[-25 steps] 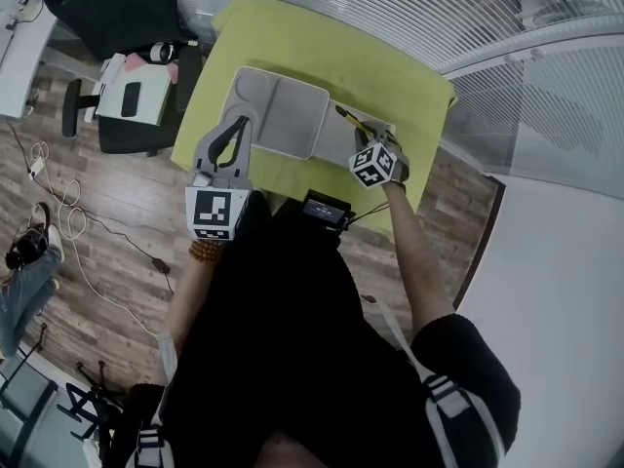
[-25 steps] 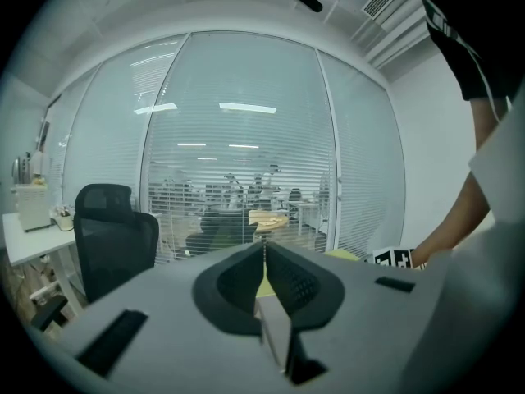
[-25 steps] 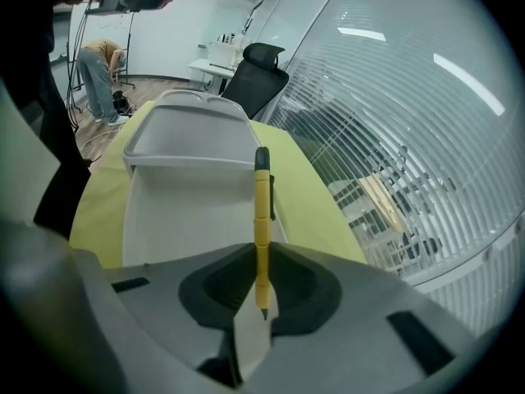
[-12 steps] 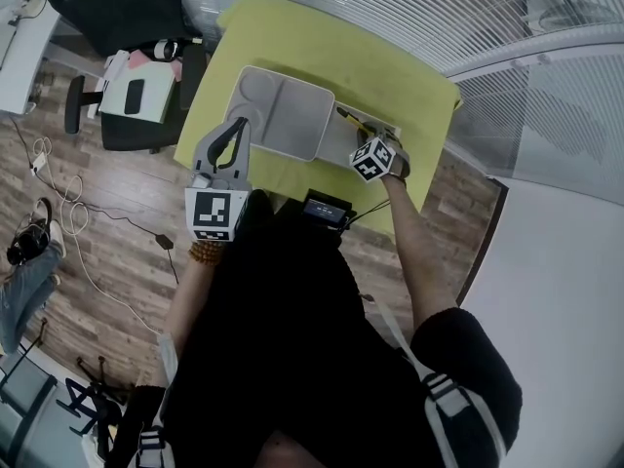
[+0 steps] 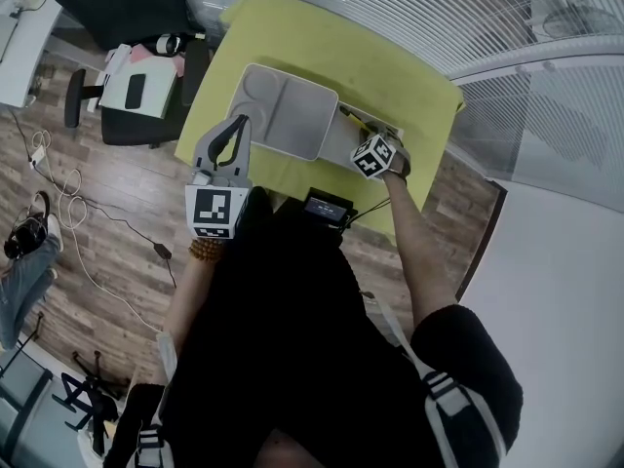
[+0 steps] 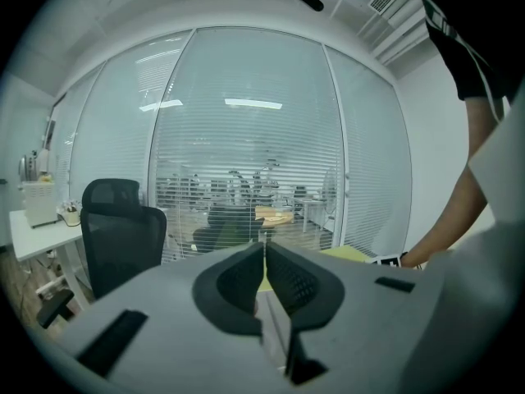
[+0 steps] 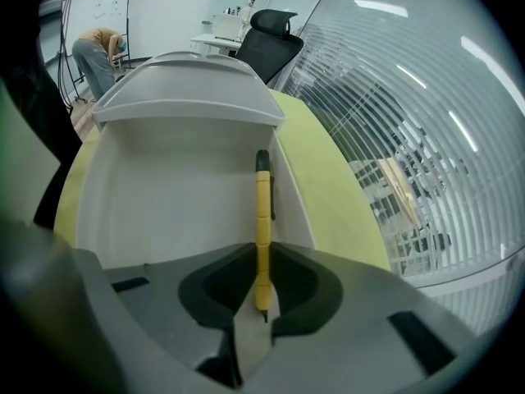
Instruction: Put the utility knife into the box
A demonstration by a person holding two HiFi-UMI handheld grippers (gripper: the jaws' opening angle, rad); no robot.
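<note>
The yellow utility knife (image 7: 262, 212) is clamped between the jaws of my right gripper (image 7: 261, 257), its black tip pointing away over the open white box (image 7: 156, 195). The box's lid (image 7: 189, 93) lies just beyond. In the head view the knife (image 5: 350, 121) sticks out from the right gripper (image 5: 361, 135) above the box's right end (image 5: 339, 146), with the grey lid (image 5: 283, 110) to its left. My left gripper (image 5: 238, 123) is held at the table's left edge beside the lid. It is shut and empty (image 6: 264, 249), aimed level at the glass wall.
The box lies on a yellow-green table (image 5: 380, 71). A black device (image 5: 327, 208) sits at the table's near edge. A black office chair (image 5: 107, 3), a side table with papers (image 5: 136, 91) and floor cables (image 5: 58, 198) are to the left. Blinds run behind the table.
My right gripper has edged slightly toward the box, still holding the knife. The left gripper has stayed where it was.
</note>
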